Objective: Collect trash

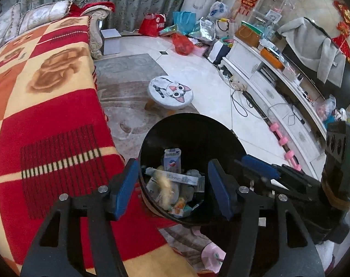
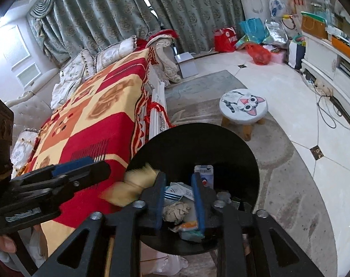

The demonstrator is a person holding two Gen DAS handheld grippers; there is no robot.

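A black round trash bin (image 1: pixel 193 129) stands on the floor beside the covered table; it also shows in the right wrist view (image 2: pixel 198 138). Inside lie cartons, wrappers and crumpled paper (image 2: pixel 176 211). A blurred yellowish piece (image 1: pixel 165 187) is in mid-air over the bin; in the right wrist view it (image 2: pixel 133 187) is a blurred yellow shape at the bin's left rim. My left gripper (image 1: pixel 172 187) is open and empty above the bin. My right gripper (image 2: pixel 178 202) is open and empty over the bin, its blue pads (image 2: pixel 199 203) apart.
A table under a red, orange and cream blanket (image 1: pixel 48 115) lies left of the bin. A small cat-face stool (image 1: pixel 170 91) stands beyond it on the rug. A white TV cabinet (image 1: pixel 278 97) with cables and pink dumbbells (image 1: pixel 283 140) runs along the right. Bags (image 1: pixel 181 41) crowd the far floor.
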